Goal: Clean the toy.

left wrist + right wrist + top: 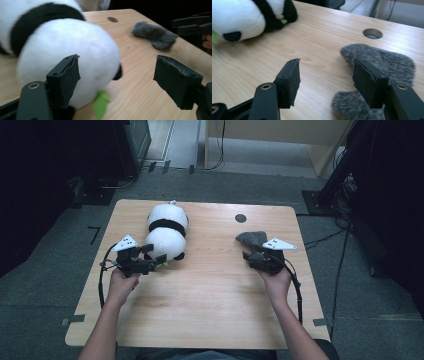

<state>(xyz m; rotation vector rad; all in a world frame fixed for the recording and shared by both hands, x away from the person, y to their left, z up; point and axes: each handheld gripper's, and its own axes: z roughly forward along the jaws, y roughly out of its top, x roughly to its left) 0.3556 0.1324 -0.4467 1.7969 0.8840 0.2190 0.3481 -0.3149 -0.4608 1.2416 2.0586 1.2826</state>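
From above, the soft black-and-white panda toy (167, 231) lies at the upper left of the light wooden table (210, 295), and the fuzzy grey cloth piece (251, 238) sits right of the middle; the left gripper view, up close, shows a small green leaf (100, 103) under the panda's round white body; the left gripper (154, 253) is wide open beside the panda; the right gripper (325, 82) is open too, one jaw over the grey cloth.

Black-and-white plush panda (167, 232), grey fuzzy cloth (251, 238)
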